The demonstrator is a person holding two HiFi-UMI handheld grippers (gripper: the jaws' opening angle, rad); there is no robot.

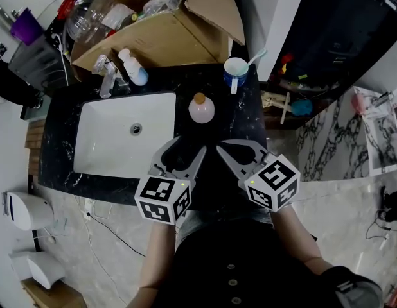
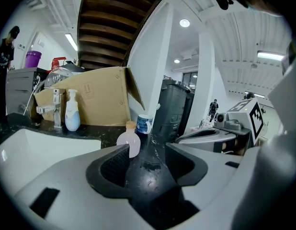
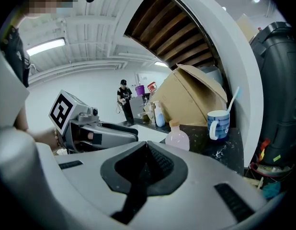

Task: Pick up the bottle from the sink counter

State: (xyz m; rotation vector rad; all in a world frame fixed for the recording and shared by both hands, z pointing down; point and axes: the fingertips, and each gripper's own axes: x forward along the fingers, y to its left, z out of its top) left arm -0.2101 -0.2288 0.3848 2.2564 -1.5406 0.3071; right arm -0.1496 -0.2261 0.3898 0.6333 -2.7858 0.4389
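We count two grippers. The left gripper (image 2: 148, 150) has its jaws apart with only bare counter showing between them. The right gripper (image 3: 147, 143) has its jaws drawn together at the tips and holds nothing. Both hang over the near edge of the counter, side by side and pointing toward the back wall.

There is one bottle (image 1: 201, 109), round, pale pink, with a tan cap. It stands upright on the counter just right of the basin and ahead of the left gripper, close to that gripper's left jaw tip but clear of both jaws.

Behind it we see one blue-and-white mug (image 1: 236, 71) with a white handle sticking out of it. One white pump bottle (image 1: 133, 67) stands beside the one chrome faucet (image 1: 108, 76) at the back of the basin. One open cardboard box (image 1: 166, 37) sits at the back of the counter, with a clear plastic jug (image 1: 89, 15) inside.

The counter (image 1: 60, 140) is black stone with pale flecks, and one white rectangular basin (image 1: 102, 140) is set into it. The floor is light marbled tile (image 1: 352, 204). A dark bin (image 2: 174, 109) stands to the right, and the wooden underside of a stair (image 2: 114, 23) rises overhead. One person (image 3: 123, 99) stands far off in the white room.
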